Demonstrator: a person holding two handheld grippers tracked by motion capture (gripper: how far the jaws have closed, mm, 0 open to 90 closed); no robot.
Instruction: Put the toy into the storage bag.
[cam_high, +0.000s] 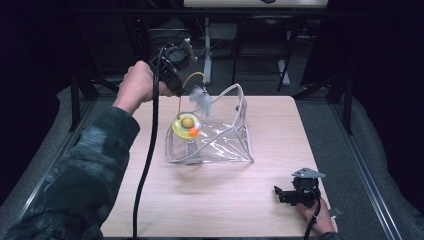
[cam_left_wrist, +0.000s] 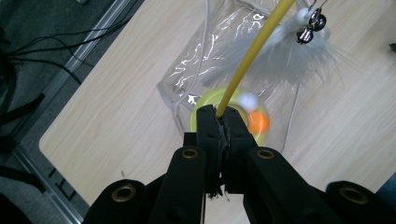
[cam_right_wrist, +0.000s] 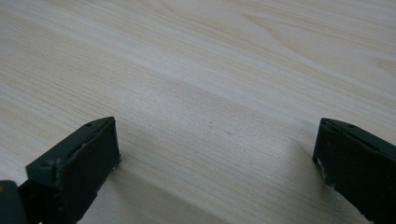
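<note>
A clear plastic bag (cam_high: 220, 135) stands open on the wooden table (cam_high: 250, 205). Inside its left part rests a yellow-green round toy base (cam_high: 183, 127) with an orange ball (cam_high: 193, 132). My left gripper (cam_high: 176, 87) is held above the bag's left side, shut on a thin yellow wand (cam_left_wrist: 247, 60) that curves over and carries white feathers (cam_left_wrist: 280, 56) and small bells (cam_left_wrist: 310, 25). The feathers (cam_high: 201, 99) look blurred in the high view. My right gripper (cam_high: 280, 195) rests low at the table's front right, open, with bare wood between its fingers (cam_right_wrist: 74, 168).
Black frame posts and a desk leg (cam_high: 207, 45) stand beyond the table's far edge. A black cable (cam_high: 147, 150) trails from the left gripper down across the table's left side. Grey padding (cam_high: 370, 150) surrounds the table.
</note>
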